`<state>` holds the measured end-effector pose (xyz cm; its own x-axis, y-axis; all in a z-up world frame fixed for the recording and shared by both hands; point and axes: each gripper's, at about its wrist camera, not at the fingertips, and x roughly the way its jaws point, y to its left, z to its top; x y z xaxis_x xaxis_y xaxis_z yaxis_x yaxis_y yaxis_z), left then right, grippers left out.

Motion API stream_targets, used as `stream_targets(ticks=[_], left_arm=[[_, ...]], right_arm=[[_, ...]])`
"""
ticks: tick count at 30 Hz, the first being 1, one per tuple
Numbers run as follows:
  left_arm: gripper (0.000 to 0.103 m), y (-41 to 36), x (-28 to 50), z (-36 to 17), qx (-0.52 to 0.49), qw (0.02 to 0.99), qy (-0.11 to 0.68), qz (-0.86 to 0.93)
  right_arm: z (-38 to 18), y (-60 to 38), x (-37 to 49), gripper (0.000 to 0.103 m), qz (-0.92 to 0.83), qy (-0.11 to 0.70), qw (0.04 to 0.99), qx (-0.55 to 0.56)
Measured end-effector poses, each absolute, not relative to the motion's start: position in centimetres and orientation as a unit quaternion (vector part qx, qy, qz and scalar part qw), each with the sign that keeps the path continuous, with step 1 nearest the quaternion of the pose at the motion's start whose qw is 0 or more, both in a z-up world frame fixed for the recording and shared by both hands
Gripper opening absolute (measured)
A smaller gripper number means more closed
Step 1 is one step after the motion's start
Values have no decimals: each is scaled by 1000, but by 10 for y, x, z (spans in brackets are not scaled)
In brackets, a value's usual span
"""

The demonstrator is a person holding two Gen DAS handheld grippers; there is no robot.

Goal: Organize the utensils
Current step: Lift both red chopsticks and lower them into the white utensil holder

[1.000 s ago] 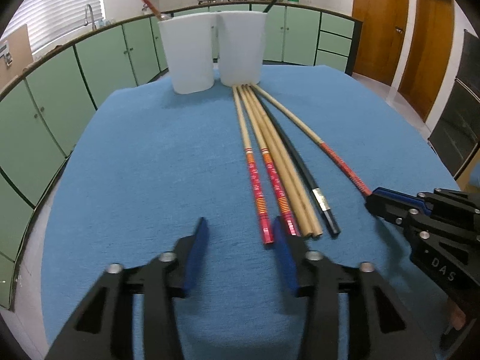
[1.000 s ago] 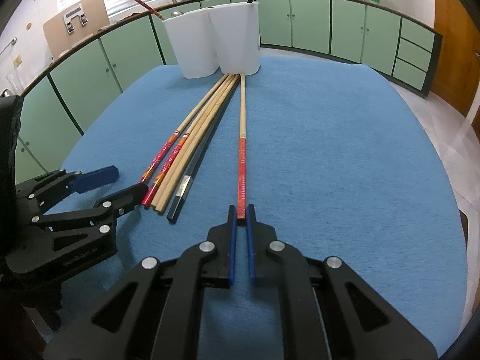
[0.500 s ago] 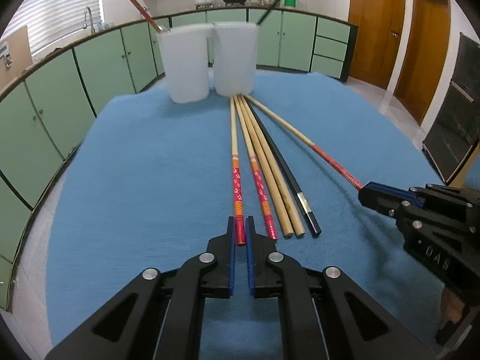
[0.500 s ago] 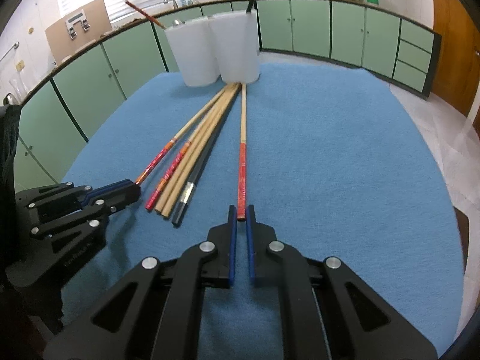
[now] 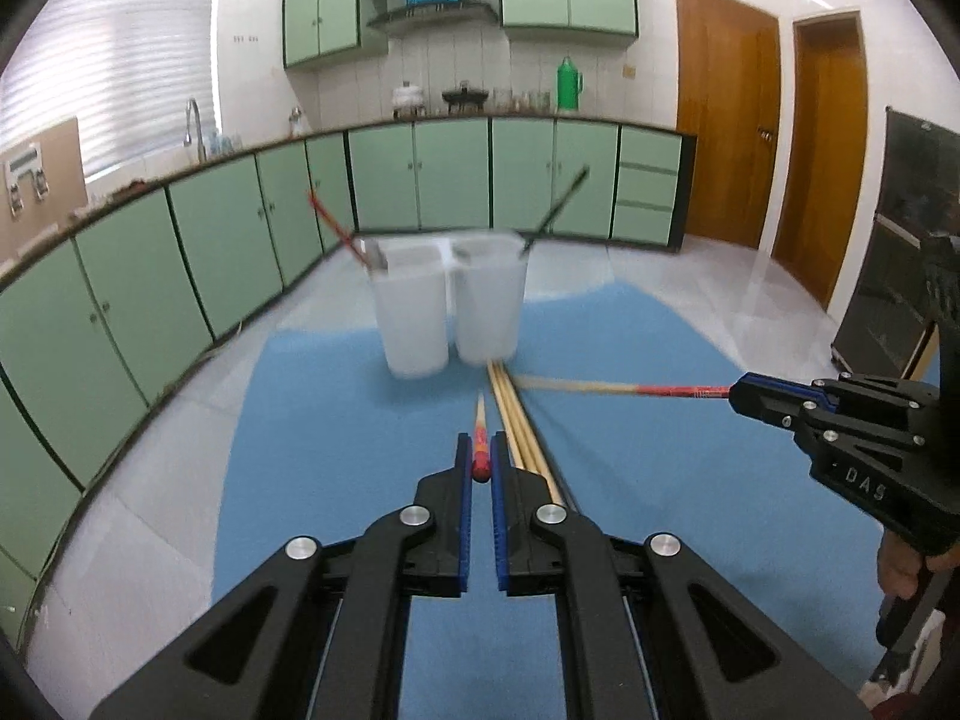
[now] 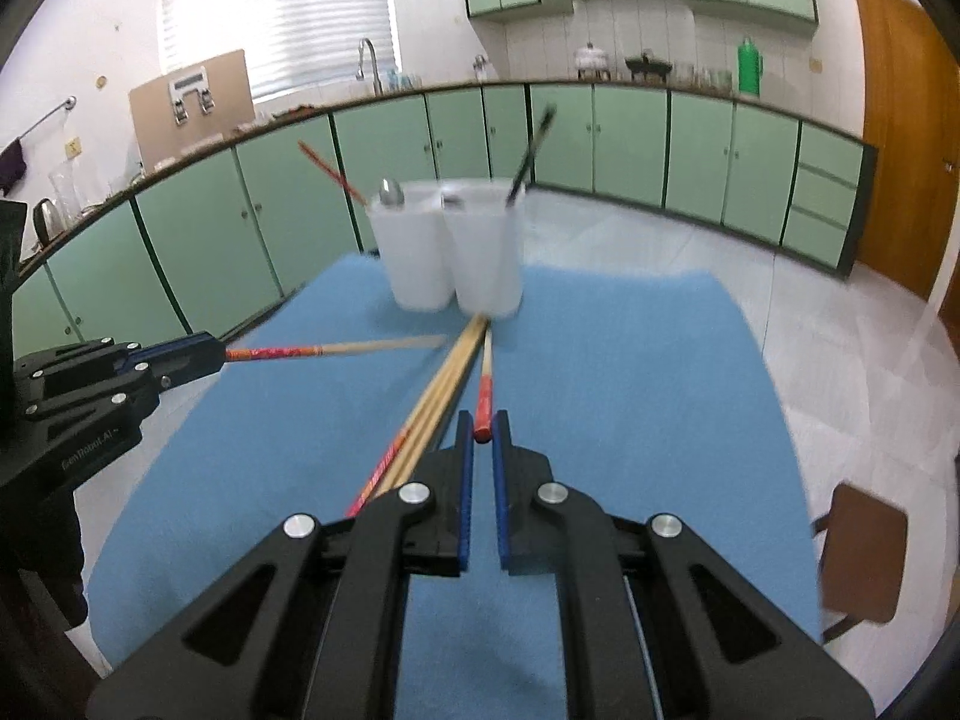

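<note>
My left gripper (image 5: 480, 465) is shut on a red-ended chopstick (image 5: 480, 450) and holds it raised above the blue cloth (image 5: 336, 420); it shows from the side in the right wrist view (image 6: 222, 353). My right gripper (image 6: 480, 435) is shut on another red-ended chopstick (image 6: 485, 387), also lifted; it shows in the left wrist view (image 5: 735, 393). Several chopsticks (image 6: 438, 396) still lie in a bundle on the cloth. Two white cups (image 5: 447, 306) stand at the far end, one holding a red chopstick (image 5: 333, 225), the other a dark one (image 5: 558, 210).
The table's cloth ends close behind the cups. Green cabinets (image 5: 180, 252) line the left and back. A brown stool (image 6: 864, 558) stands right of the table. A spoon (image 6: 391, 192) sits in the left cup.
Both grippers have lifted their chopsticks off the cloth and tilted up. The left gripper closed on its chopstick a second ago. Both chopsticks now swing away from the bundle.
</note>
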<state>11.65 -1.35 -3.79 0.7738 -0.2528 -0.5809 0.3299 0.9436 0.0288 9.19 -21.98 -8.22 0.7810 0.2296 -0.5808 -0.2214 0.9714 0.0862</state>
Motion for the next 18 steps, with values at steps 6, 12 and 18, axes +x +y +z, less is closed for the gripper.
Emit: stream_targets(ticks=[6,12,18], left_arm=[[6,-14,127,-7,72,948,267,-159],[6,-17,142,11,72,951,251,-167],[6,-18,148,25,75,951,240,-179]], right_arm=[[-32,-229,105,5,129,283,950,6],[4,-230,127,5,143,272,951,-7],[22,-228,142,5,153,270,950,-23]])
